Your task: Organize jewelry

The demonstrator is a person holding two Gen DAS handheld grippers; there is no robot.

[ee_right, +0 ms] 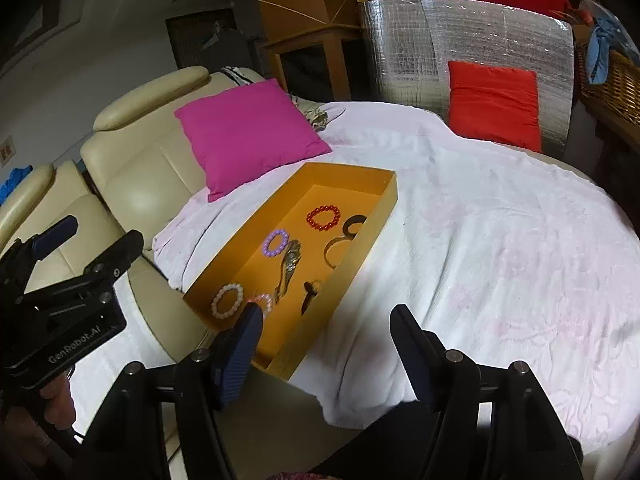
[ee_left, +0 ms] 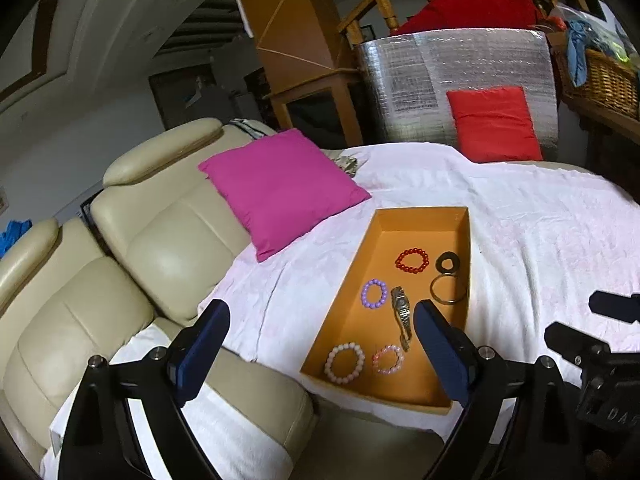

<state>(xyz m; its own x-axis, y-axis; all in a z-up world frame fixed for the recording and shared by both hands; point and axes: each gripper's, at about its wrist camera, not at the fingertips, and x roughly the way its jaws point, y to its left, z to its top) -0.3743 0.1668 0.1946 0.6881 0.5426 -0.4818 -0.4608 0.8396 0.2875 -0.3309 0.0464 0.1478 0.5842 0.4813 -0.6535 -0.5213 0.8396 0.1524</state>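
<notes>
**Jewelry in tray, both jaws apart and empty**

Left gripper [ee_left: 320,344]: orange tray [ee_left: 352,292] sits ahead between its jaws, white [ee_left: 345,362], purple [ee_left: 374,294] and red bracelets [ee_left: 412,260] inside. Right gripper [ee_right: 326,330]: tray ahead-left. Bed cover shows no loose pieces. If regrouping, pinch one bead strand, lift clear.

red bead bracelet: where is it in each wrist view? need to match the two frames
Left wrist: the red bead bracelet lies in the far half of the orange box, right of frame centre, just left of a dark ring.
Right wrist: the red bead bracelet is at frame centre, again in the box's far half.
Shared landmark: the purple bead bracelet, its nearer left neighbour in both views.
</notes>
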